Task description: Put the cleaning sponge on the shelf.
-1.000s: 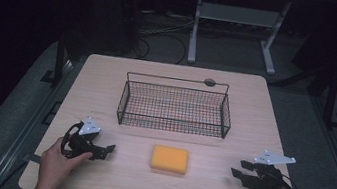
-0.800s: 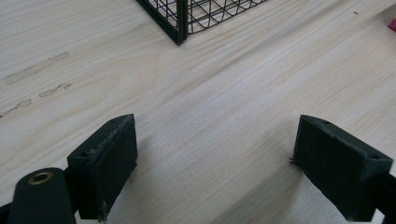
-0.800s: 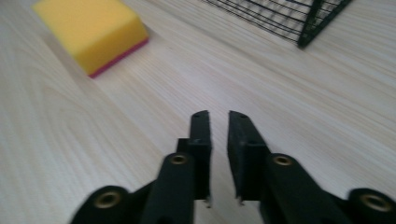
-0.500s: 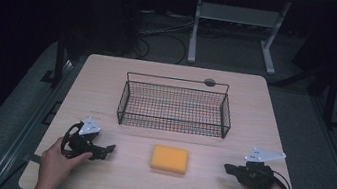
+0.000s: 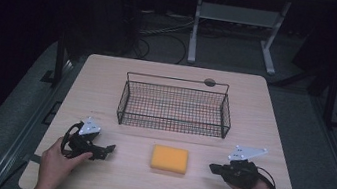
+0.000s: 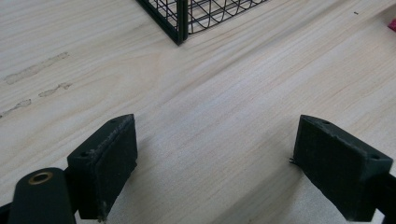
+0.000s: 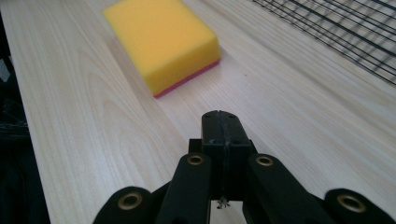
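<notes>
1. The yellow sponge [image 5: 170, 159] lies flat on the table [image 5: 108, 80], near the front edge, between the 2 grippers and touching neither.
2. The right gripper [image 5: 214, 168] points toward the sponge from the right; its jaws have just closed and are pressed together with nothing between them.
3. The left gripper [image 5: 108, 149] rests on the table left of the sponge, its jaws spread wide over bare wood.
4. A black wire basket [image 5: 175, 106] stands behind the sponge, well apart from it.
</notes>
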